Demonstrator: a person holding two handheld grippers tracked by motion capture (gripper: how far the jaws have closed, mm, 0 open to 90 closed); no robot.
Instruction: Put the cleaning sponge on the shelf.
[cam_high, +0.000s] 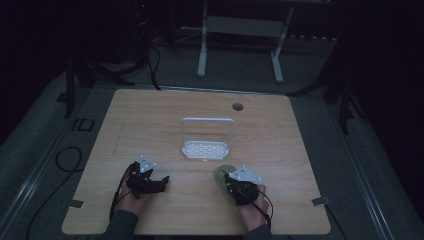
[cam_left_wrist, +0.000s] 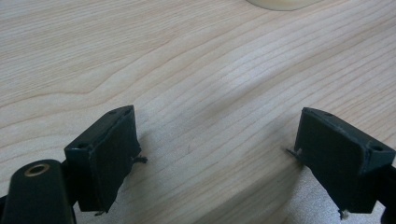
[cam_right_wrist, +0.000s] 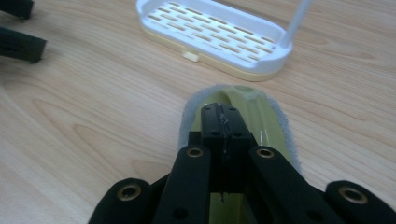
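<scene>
1. Left gripper (cam_high: 162, 181) rests near the table's (cam_high: 150, 120) front-left edge, jaws spread over bare wood.
2. Right gripper (cam_right_wrist: 223, 122), jaws pressed together, sits on a yellow-green scrubber (cam_right_wrist: 259, 114) near the front edge.
3. White rack (cam_high: 206, 148) stands mid-table, just beyond the scrubber.

High overhead view of table (cam_high: 150, 115); gripper views low, close, sharing its wood.

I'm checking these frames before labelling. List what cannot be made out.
- Right gripper, right gripper view: whether its closed jaws pinch the scrubber handle; they cover it.
- Scrubber, high view: dim, largely under the gripper.
- Pale object, left gripper view: cut off by the top edge.
- Rack frame: cropped above.
</scene>
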